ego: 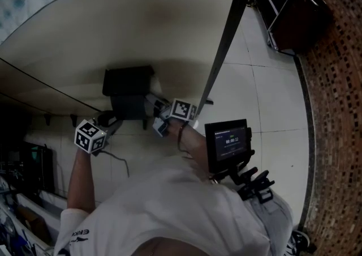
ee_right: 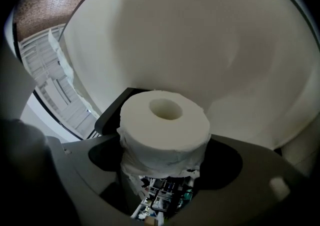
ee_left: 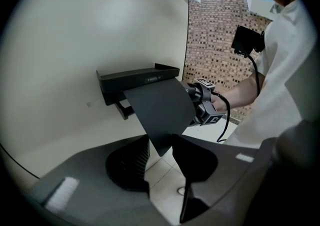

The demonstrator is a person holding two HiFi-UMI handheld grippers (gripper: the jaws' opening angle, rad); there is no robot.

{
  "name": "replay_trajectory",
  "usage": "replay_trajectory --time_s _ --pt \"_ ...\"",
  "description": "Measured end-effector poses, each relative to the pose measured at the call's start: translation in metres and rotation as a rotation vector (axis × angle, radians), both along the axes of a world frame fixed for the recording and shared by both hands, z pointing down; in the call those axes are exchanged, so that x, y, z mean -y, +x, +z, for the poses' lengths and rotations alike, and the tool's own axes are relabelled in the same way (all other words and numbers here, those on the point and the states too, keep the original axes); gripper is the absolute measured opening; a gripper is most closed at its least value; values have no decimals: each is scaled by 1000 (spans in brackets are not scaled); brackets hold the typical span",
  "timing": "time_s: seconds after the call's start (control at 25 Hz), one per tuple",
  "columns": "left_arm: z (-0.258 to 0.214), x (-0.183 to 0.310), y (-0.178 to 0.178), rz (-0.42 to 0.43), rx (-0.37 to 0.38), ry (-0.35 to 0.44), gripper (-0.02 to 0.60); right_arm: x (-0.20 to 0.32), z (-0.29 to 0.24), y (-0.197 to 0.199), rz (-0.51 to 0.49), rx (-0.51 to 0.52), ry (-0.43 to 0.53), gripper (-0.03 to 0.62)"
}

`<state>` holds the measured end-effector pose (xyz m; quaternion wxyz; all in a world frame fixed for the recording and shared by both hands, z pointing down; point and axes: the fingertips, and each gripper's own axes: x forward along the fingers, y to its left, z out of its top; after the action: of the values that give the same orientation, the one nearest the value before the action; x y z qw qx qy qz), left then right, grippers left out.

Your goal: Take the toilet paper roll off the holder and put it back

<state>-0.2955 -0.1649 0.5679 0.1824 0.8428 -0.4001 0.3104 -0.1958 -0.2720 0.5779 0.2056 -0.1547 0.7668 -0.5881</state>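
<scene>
**Inspector:** Left side first.

**Operator:** My left gripper (ee_left: 160, 146) has its fingers (ee_left: 131, 162) standing apart. The lower corner of the tilted flap (ee_left: 160, 107) hangs between them, and I see no clamp on it. I count one black holder (ee_left: 137, 76), fixed to the wall (ee_left: 70, 35).

**Inspector:** And the roll?

**Operator:** One toilet paper roll (ee_right: 165, 127), off the holder and just beside it. The fingers (ee_right: 226, 162) of my right gripper (ee_right: 165, 156) are closed on its curved sides, one on each side. Its axis runs crosswise to the fingers, with the core hole facing up towards the gripper's camera. There are two grippers in all.
</scene>
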Motion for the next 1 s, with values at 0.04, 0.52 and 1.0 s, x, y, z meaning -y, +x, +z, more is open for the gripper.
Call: replay_trajectory --time_s 0.04,0.52,1.0 --pt "0 0 0 1 -1 0 143 0 0 -2 -11 -2 15 433" --pt "-2 -3 2 8 -10 -4 143 -17 7 -29 -185 -114 163 433" --pt "-1 -2 1 17 -9 -11 143 -26 19 -47 -285 -202 234 433"
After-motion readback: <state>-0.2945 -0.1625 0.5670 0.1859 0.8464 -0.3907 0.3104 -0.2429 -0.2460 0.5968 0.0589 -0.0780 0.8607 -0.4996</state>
